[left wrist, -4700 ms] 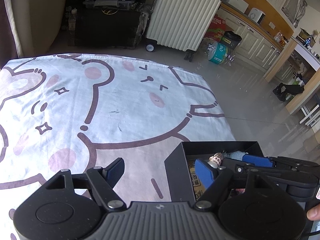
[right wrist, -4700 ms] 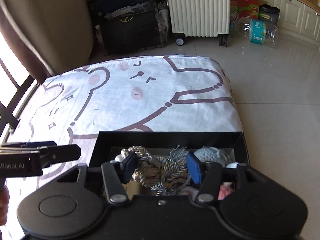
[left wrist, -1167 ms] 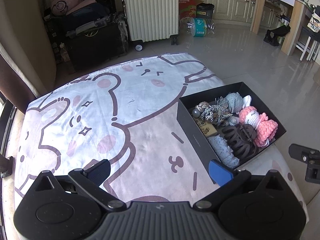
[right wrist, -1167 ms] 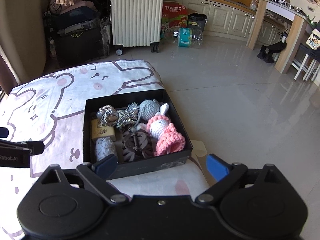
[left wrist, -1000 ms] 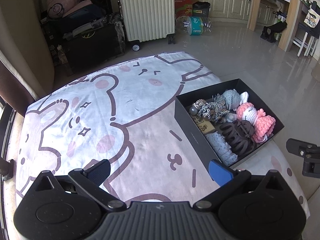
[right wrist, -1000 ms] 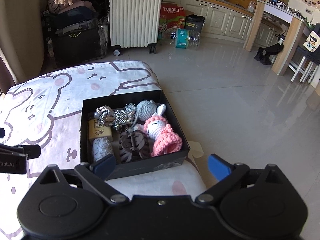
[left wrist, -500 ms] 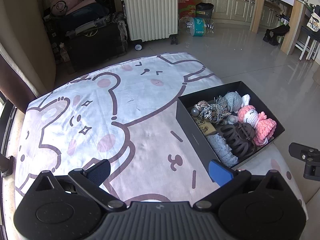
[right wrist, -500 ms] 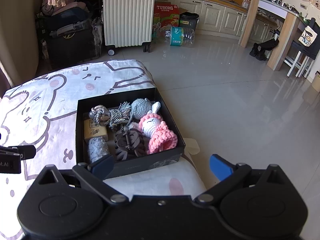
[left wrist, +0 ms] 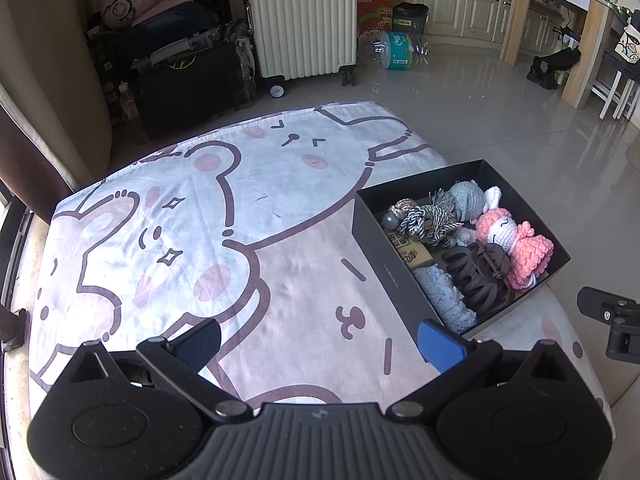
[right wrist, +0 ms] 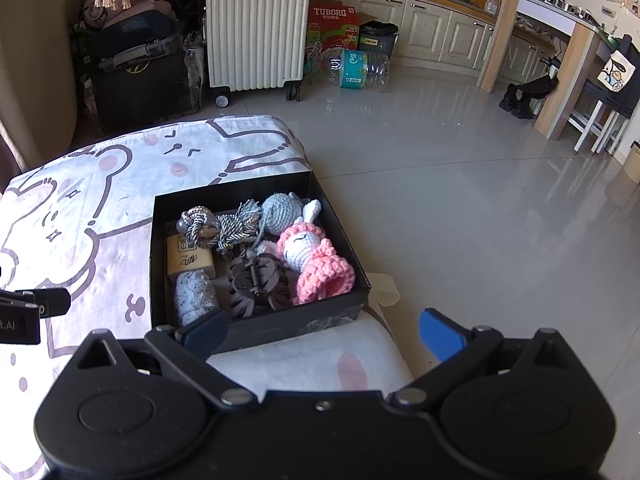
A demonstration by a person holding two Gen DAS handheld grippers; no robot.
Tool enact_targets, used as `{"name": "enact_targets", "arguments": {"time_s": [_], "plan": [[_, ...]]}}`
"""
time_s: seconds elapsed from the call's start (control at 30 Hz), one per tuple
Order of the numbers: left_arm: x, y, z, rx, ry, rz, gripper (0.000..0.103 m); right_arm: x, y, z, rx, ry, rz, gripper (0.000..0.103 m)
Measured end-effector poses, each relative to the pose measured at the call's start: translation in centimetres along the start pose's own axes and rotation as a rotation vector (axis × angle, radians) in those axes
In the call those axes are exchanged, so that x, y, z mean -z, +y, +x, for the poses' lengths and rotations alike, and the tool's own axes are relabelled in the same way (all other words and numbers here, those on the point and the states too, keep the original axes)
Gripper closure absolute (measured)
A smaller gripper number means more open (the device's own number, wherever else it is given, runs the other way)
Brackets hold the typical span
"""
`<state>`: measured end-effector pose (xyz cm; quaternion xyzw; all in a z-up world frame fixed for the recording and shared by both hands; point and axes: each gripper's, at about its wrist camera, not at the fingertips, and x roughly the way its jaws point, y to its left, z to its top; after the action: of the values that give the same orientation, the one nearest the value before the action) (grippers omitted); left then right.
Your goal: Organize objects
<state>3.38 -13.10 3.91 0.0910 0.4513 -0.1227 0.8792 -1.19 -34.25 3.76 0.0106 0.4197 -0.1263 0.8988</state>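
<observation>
Your left hand-held gripper [left wrist: 318,338] and right hand-held gripper [right wrist: 324,330] both gape wide, holding nothing. The black box [right wrist: 280,330] sits at the blanket [left wrist: 240,240] edge, its near corner hidden behind your right gripper's finger. The label on the tan packet [right wrist: 188,260] inside is too small to read.

card [right wrist: 188,261]: my view shows only part; knotted rope [right wrist: 218,229] covers its far end, print too small to read
lace roll [right wrist: 195,296]: near end hidden behind my right finger [right wrist: 204,334]
left gripper [right wrist: 24,312]: cut off by the right view's edge
suitcase [left wrist: 301,20]: top cropped
</observation>
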Motion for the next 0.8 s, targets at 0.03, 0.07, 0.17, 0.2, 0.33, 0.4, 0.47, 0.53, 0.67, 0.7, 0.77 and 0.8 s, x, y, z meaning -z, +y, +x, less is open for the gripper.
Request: {"name": "enact_targets", "arguments": {"time_s": [0.03, 0.07, 0.17, 0.2, 0.33, 0.4, 0.47, 0.53, 0.67, 0.7, 0.77, 0.8], "plan": [[-0.01, 0.0, 0.0, 0.0, 0.0, 0.0, 0.0, 0.0, -0.01, 0.0, -0.001, 0.0, 0.0, 0.0], [0.03, -0.03, 0.04, -0.001, 0.001, 0.0, 0.0, 0.0, -0.01, 0.0, -0.002, 0.0, 0.001, 0.0], [0.1, -0.05, 0.12, 0.0, 0.003, 0.0, 0.0, 0.01, -0.04, 0.05, -0.001, 0.0, 0.001, 0.0], [0.16, -0.04, 0.17, 0.001, 0.004, 0.0, 0.0, 0.02, -0.05, 0.07, -0.001, 0.001, 0.002, 0.0], [0.23, -0.04, 0.26, 0.004, 0.008, 0.0, 0.0, 0.02, -0.07, 0.07, -0.001, 0.001, 0.002, 0.0], [0.19, 0.0, 0.26, 0.004, 0.009, -0.001, 0.0, 0.02, -0.08, 0.07, -0.001, 0.001, 0.002, 0.0], [0.16, 0.02, 0.25, 0.003, 0.009, -0.001, 0.0, 0.02, -0.08, 0.07, -0.001, 0.001, 0.002, 0.0], [0.16, 0.04, 0.24, 0.003, 0.01, -0.003, 0.0, 0.02, -0.08, 0.06, -0.001, 0.001, 0.003, 0.0], [0.14, 0.04, 0.23, 0.003, 0.011, -0.003, 0.0, 0.02, -0.07, 0.07, -0.002, 0.0, 0.002, 0.0], [0.13, 0.04, 0.23, 0.003, 0.011, -0.003, 0.0, 0.01, -0.08, 0.05, -0.001, 0.001, 0.002, 0.0], [0.13, 0.05, 0.24, 0.003, 0.011, -0.004, 0.0, 0.02, -0.08, 0.04, 0.0, 0.001, 0.002, 0.0], [0.14, 0.05, 0.24, 0.003, 0.011, -0.004, 0.0, 0.01, -0.09, 0.04, -0.001, 0.001, 0.002, 0.0]]}}
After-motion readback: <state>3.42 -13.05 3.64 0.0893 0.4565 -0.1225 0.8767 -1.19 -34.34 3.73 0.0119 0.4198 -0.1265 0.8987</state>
